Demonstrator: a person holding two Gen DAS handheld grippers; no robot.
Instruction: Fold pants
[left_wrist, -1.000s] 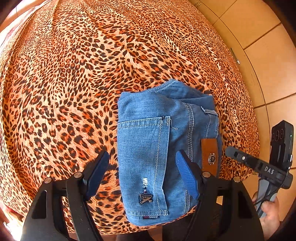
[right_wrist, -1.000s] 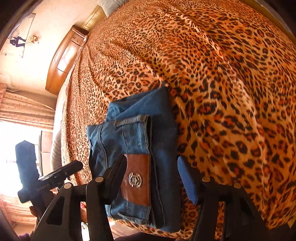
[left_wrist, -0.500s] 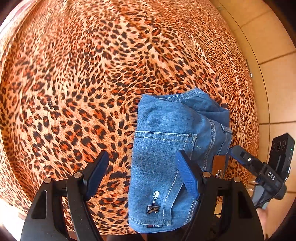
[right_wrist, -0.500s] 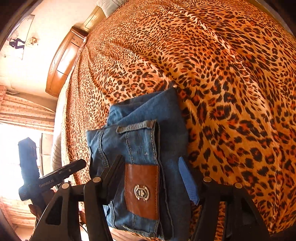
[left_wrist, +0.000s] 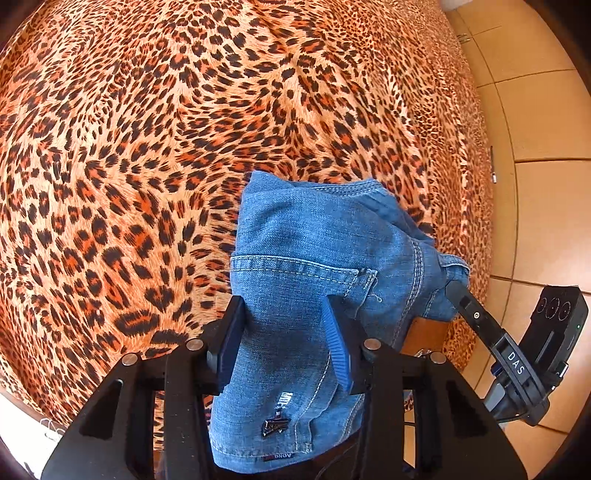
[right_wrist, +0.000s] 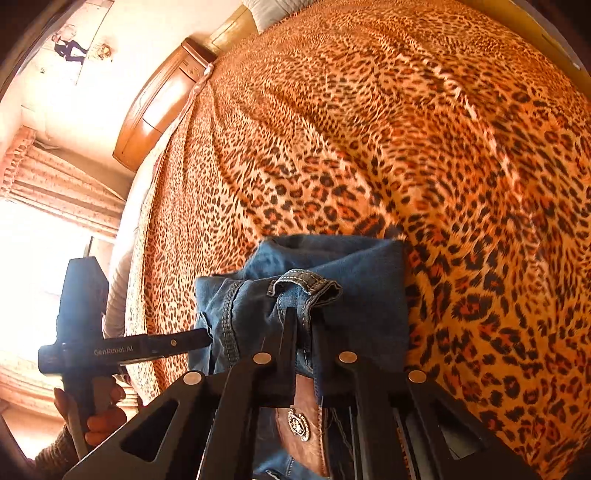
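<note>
The folded blue jeans (left_wrist: 314, 251) lie at the near edge of the bed. My left gripper (left_wrist: 282, 325) points steeply down over the back-pocket side. Its jaws are closing, and the pads press the bunched denim between them, above a small metal badge (left_wrist: 275, 426). My right gripper (right_wrist: 304, 321) is shut on the waistband side of the jeans (right_wrist: 354, 266), pinching a fold just above the brown leather patch (right_wrist: 303, 424). Each view shows the other gripper: the right gripper (left_wrist: 458, 291) touches the jeans' right edge, and the left gripper (right_wrist: 199, 336) reaches in from the left.
A leopard-print bedspread (left_wrist: 147, 147) covers the whole bed. A tiled floor (left_wrist: 546, 110) runs along its right side. At the far end are a wooden headboard (right_wrist: 159, 107) and a pillow (right_wrist: 273, 11), with curtains (right_wrist: 55, 184) on the left. A person's hand (right_wrist: 99, 417) holds the left gripper's handle.
Both grippers have gone from wide open to closed on the jeans. The denim has bunched up between their fingers. The left gripper has come lower and closer to the pocket.
</note>
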